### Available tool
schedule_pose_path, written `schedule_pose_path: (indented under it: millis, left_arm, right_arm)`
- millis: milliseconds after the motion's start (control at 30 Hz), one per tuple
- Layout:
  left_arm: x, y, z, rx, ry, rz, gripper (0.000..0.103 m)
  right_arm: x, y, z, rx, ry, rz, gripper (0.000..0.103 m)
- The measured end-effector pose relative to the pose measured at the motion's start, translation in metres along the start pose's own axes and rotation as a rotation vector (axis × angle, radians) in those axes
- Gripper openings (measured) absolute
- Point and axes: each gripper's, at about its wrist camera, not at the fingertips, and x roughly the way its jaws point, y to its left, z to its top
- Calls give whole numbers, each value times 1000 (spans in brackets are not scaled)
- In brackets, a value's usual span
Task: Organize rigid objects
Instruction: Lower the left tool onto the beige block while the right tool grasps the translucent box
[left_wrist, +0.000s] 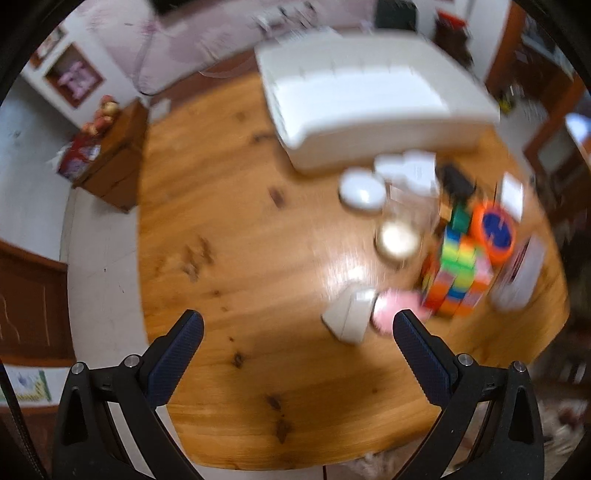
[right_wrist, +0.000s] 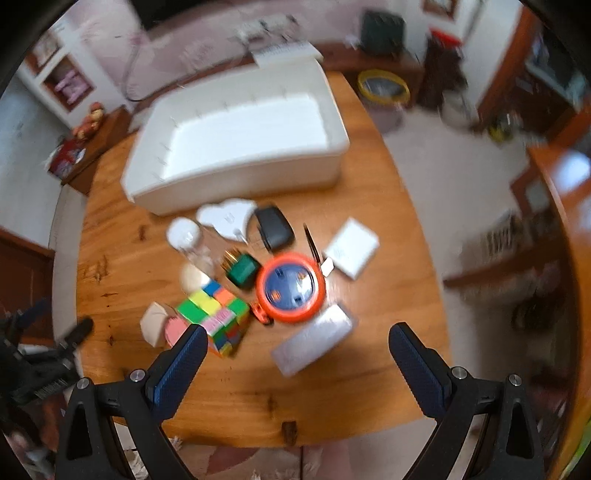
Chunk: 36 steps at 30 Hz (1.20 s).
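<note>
A big white bin (left_wrist: 369, 107) (right_wrist: 236, 136) stands at the back of the wooden table (left_wrist: 229, 229) (right_wrist: 122, 206). In front of it lies a blurred cluster: a colourful cube (left_wrist: 458, 277) (right_wrist: 214, 314), an orange and blue round lid (left_wrist: 495, 232) (right_wrist: 291, 291), a green block (right_wrist: 242, 271), a black case (right_wrist: 273, 227), white discs (left_wrist: 362, 192) (right_wrist: 183, 230), a pink item (left_wrist: 391, 310) and a beige wedge (left_wrist: 351, 317) (right_wrist: 153, 323). My left gripper (left_wrist: 297, 323) hangs open above the table's near side. My right gripper (right_wrist: 297, 338) is open above a silver flat box (right_wrist: 314, 339).
A white flat box (right_wrist: 352, 247) and a thin dark pen (right_wrist: 312, 243) lie right of the lid. A yellow-rimmed basket (right_wrist: 384, 88) sits on the floor behind the table. A low wooden cabinet (left_wrist: 110, 162) stands to the left. The left gripper's body (right_wrist: 44, 362) shows at the right view's left edge.
</note>
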Motion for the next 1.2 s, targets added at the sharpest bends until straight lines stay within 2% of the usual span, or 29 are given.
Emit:
schedule_pose_path:
  millis: [167,333,467,700,833,867,933,1000,1100,1167,1200]
  left_arm:
    - [41,-10,-11,68,109,-38,102]
    - [59,-11,-7,61,133,-91,102]
    - [67,-12,0,87,133,-73,97]
    - [86,-19,5,128,183,-121,95]
    - [100,-25,4,145,224,-109,95]
    - [103,-26,3,143,231,-106,94]
    - [110,-27,3,139,250,-120,84]
    - [113,-26,3,120,258,-146,82]
    - [112,-26,2,125,250,-149,78]
    - [109,-27,2,136,235,-154,68]
    - [105,-29,1,140,226,-156,57]
  right_arm:
    - [31,-23,-8,128,81,13,99]
    - [55,-34,-12,227,126,37,98]
    - [75,-35,-14,278,173,55,91]
    - [92,-38,-16,339,198,53,91]
    - [103,-41,-17,373,219,46,91]
    - [106,-41,-17,381,227,43,87]
    - [111,-43,-16,390,243,43,83]
    - [115,-45,-17,400,257,36,80]
    - [121,-48,-19,418,272,31,78]
    - [124,-50,-19,427,282,32,75]
    - [126,-50,-19,429,287,34,73]
